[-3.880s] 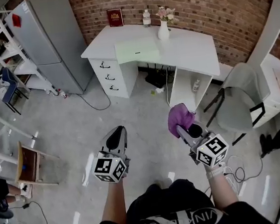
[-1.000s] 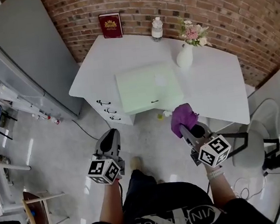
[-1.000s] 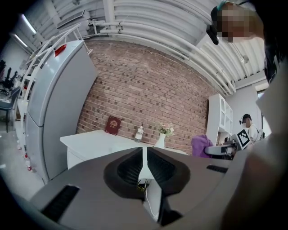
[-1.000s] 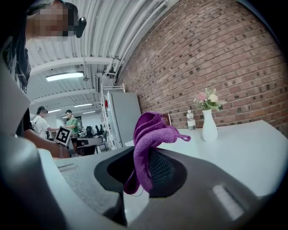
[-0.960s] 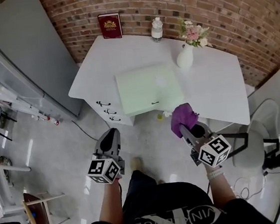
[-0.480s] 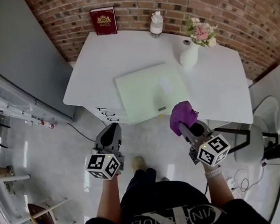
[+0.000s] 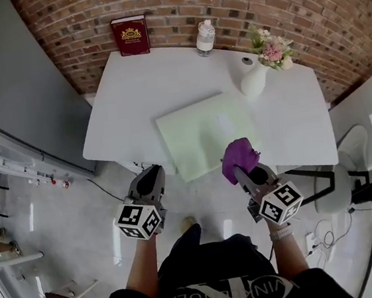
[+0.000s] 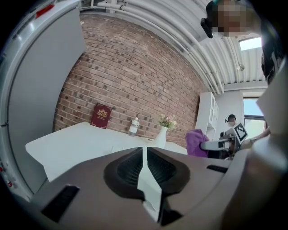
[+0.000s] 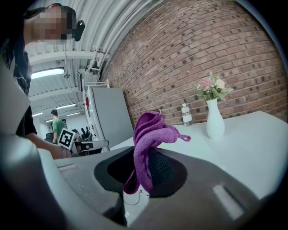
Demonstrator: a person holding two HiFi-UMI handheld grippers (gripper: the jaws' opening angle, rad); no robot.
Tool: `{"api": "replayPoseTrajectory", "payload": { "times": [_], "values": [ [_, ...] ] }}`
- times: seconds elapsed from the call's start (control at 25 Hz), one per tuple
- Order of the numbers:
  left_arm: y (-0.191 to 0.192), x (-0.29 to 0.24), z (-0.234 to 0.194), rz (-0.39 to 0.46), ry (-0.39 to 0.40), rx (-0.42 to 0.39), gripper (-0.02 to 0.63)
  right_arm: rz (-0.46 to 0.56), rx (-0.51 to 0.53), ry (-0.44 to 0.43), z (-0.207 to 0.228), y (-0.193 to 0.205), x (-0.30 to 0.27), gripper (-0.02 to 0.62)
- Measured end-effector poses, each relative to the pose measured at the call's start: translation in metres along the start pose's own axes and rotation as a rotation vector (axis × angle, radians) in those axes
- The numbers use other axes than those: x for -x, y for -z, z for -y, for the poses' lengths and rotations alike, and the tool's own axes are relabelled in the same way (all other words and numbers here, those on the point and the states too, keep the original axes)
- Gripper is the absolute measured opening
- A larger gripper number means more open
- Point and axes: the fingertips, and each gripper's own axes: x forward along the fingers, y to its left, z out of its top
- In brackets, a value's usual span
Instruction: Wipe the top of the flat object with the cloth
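Cloth [image 7: 239, 156] is held pinched in the right hand-held gripper [image 7: 240, 170]; the left hand-held gripper [image 7: 150, 177] is shut and empty. The table [image 7: 127, 98] has been approached, so the green flat object [image 7: 201, 133], at 11 o'clock from the cloth, is now near. Wiping is judged not yet begun.
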Motion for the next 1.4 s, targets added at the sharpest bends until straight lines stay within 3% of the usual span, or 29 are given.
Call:
{"api": "replayPoseTrajectory", "payload": {
  "times": [0.16,0.28,0.44,0.68,0.96,1.24,1.4],
  "values": [
    [0.005,-0.014,-0.012,-0.032,0.033,-0.025,0.034,-0.074,-0.005,-0.017,-0.008,-0.002,-0.030,0.080],
    [0.016,-0.024,-0.006,-0.072,0.056,-0.065,0.034,-0.184,-0.019,-0.071,-0.013,0.000,-0.050,0.080],
    [0.021,-0.042,-0.002,-0.096,0.069,-0.108,0.034,-0.238,-0.002,-0.141,-0.013,-0.013,-0.081,0.080],
    [0.026,-0.054,-0.021,-0.113,0.026,-0.046,0.034,-0.352,0.020,-0.217,-0.011,-0.016,-0.130,0.080],
    [0.031,-0.082,-0.042,-0.151,-0.027,-0.042,0.035,-0.421,0.075,-0.315,-0.013,-0.034,-0.184,0.080],
    [0.043,-0.091,-0.050,-0.165,-0.061,0.014,0.035,-0.524,0.088,-0.381,-0.017,-0.021,-0.226,0.080],
    [0.038,-0.095,-0.053,-0.144,-0.079,0.002,0.035,-0.598,0.087,-0.426,-0.021,-0.008,-0.247,0.080]
  ]
}}
